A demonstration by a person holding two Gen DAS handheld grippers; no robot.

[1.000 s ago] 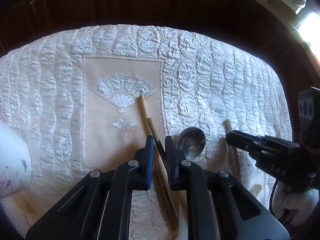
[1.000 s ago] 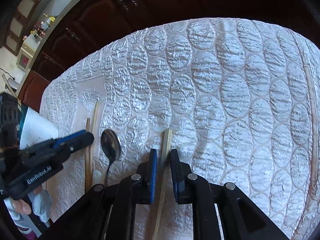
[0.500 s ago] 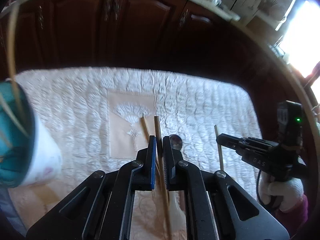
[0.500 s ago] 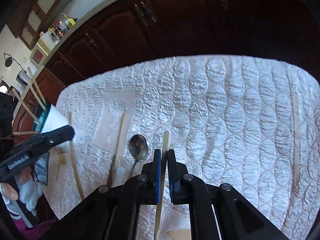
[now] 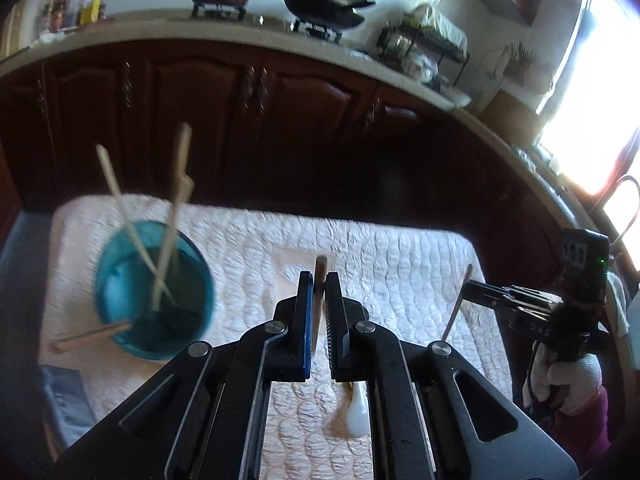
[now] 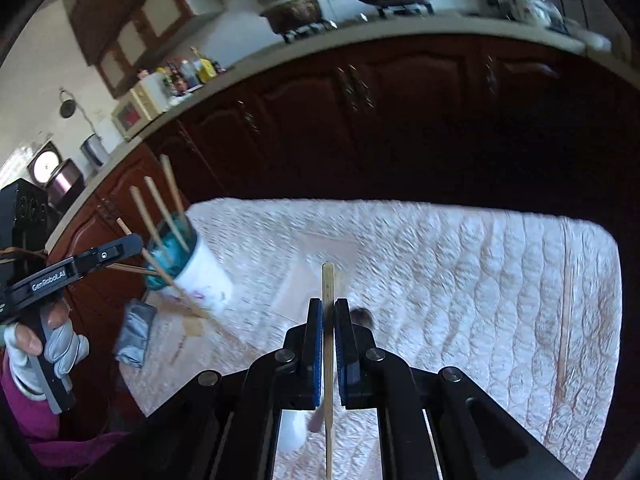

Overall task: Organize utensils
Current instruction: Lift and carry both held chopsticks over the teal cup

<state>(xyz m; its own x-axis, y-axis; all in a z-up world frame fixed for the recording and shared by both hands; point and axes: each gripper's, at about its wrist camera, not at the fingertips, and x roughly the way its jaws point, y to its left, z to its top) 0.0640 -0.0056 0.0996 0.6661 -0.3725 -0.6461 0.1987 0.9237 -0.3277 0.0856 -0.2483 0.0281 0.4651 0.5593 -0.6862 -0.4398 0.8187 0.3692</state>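
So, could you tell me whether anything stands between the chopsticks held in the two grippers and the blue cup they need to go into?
Nothing visible does. The left gripper and right gripper each clamp a chopstick above the tablecloth. The blue cup stands left of both with its mouth open, but the sticks already inside crowd it.

My left gripper [image 5: 316,280] now carries its dark-tipped chopstick [image 5: 319,280] clear of the quilted cloth [image 5: 400,252], clamped tight. My right gripper [image 6: 328,308] likewise has its pale chopstick [image 6: 328,280] raised. The blue-lined cup [image 5: 154,292] enters at left.
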